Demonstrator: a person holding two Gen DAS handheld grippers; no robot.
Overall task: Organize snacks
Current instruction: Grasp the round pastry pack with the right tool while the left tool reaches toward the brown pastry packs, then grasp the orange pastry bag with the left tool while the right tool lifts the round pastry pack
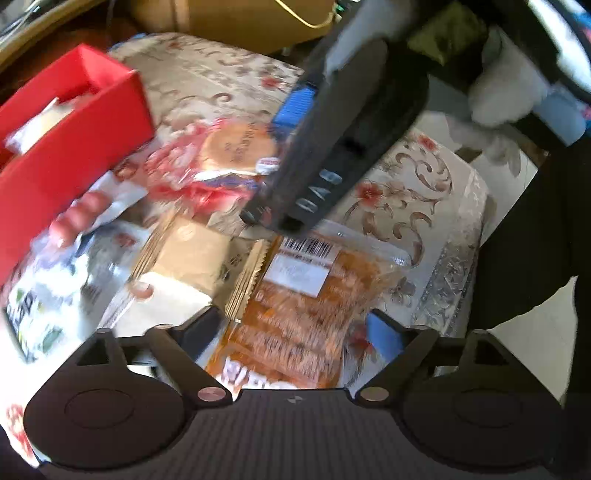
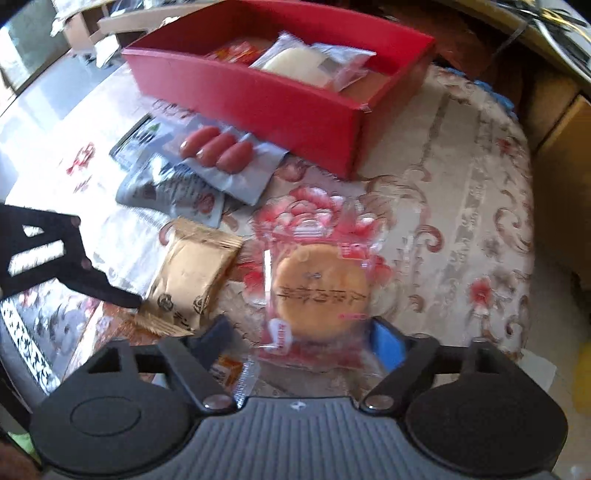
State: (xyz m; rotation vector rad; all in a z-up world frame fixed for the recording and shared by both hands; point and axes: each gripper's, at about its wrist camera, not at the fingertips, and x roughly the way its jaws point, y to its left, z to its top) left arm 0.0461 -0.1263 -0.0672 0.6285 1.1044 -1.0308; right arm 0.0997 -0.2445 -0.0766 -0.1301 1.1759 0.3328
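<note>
Place: a home, most likely a living or dining room.
Table cover: a cloth (image 2: pixel 461 192) with red flowers and brown scrolls, spread over a rounded table.
On the cloth: a red box (image 2: pixel 258 99) and loose packets of snacks (image 2: pixel 192 280).
Around: cardboard boxes (image 1: pixel 229 18) on the floor beyond the table.
Floor: pale tiles (image 1: pixel 517 339) in sunlight.

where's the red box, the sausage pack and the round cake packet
red box (image 2: pixel 258 99), right wrist view, front wall
sausage pack (image 2: pixel 218 149), right wrist view, middle sausage
round cake packet (image 2: pixel 319 290), right wrist view, middle of the cake
</note>
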